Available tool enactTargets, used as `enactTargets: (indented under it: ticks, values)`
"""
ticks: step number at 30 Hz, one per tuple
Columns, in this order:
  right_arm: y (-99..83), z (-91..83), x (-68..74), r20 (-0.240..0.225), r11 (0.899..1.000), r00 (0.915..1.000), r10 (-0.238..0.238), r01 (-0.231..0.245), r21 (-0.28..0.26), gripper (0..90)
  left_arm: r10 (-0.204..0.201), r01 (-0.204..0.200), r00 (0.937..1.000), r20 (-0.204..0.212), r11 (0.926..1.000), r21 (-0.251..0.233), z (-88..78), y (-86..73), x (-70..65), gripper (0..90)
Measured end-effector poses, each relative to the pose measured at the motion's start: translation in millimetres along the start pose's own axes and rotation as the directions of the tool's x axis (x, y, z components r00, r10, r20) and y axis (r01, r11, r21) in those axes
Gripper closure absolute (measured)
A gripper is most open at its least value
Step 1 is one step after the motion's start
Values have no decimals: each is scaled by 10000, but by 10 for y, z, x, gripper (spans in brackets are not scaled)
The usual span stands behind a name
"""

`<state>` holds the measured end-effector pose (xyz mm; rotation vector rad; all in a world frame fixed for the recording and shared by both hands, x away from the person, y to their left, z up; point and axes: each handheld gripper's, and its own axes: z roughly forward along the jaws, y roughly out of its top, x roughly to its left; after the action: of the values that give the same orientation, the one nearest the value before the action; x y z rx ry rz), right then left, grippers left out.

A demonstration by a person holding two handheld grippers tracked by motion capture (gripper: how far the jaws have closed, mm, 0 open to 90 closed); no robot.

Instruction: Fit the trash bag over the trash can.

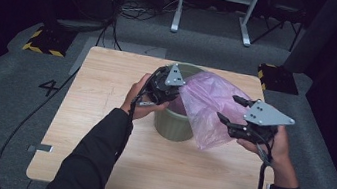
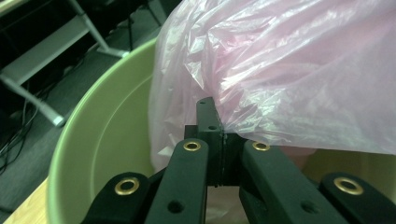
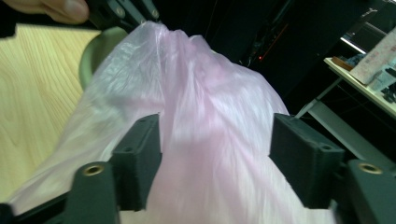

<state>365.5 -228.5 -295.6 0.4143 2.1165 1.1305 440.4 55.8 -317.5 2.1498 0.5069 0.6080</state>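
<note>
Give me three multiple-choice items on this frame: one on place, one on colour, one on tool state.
1. Where does the round pale green plastic bin stand?
A. on the grey floor
B. on the light wooden table
C. on a chair

2. What colour is the thin crinkled plastic bag?
A. translucent pink
B. black
C. yellow

3. How are the two tools?
A. both open
B. left tool shut on the bag, right tool open
C. left open, right shut on the bin

Answers:
1 B: the high view shows the bin on the tabletop.
2 A: the bag reads pink and see-through in every view.
3 B: the left gripper view shows the pads pinching the bag's edge at the bin's rim; the right gripper view shows the jaws wide apart with the bag between them.
</note>
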Motion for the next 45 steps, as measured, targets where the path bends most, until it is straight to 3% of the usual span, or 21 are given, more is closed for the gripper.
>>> enactTargets:
  ticks: [8,11,14,16,20,23,27,32,40,45]
  values:
    - [-244,-285,18,-242,9958,9968,760,-772,-490,220,-633,632,9980,-71,9979,-147,-53,-171,165,893]
    - [-337,-273,-25,-584,9881,9885,1393,-1427,-575,216,-761,761,9971,5,9969,-197,-72,-212,212,892]
    - [-425,-193,-68,-543,9834,9832,1745,-1768,-415,218,-859,860,9963,40,9959,-287,-71,-239,236,887]
    - [-463,-136,-75,-609,9825,9821,1782,-1810,-435,320,-866,867,9962,58,9959,-272,-67,-252,241,872]
    - [-501,-17,-50,-734,9876,9869,1438,-1478,-528,671,-1004,1002,9949,-35,9943,-369,-77,-296,260,799]
    - [-484,20,-38,-755,9904,9907,1130,-1184,-710,786,-1138,1135,9935,-25,9921,-531,-111,-316,274,726]
    - [-434,37,-38,-615,9910,9934,964,-1015,-872,843,-1309,1298,9913,-108,9891,-696,-175,-323,273,508]
    - [-358,36,-34,-541,9897,9941,940,-992,-1036,853,-1431,1446,9895,207,9821,-1211,-331,-345,244,237]
    - [-226,40,-35,-275,9889,9956,898,-924,-1159,844,-889,1010,9937,679,9736,-2046,-615,-288,61,187]
    - [-155,58,-20,-106,9911,9963,851,-858,-1021,846,12,193,9961,885,9728,-2307,-701,-125,-223,186]
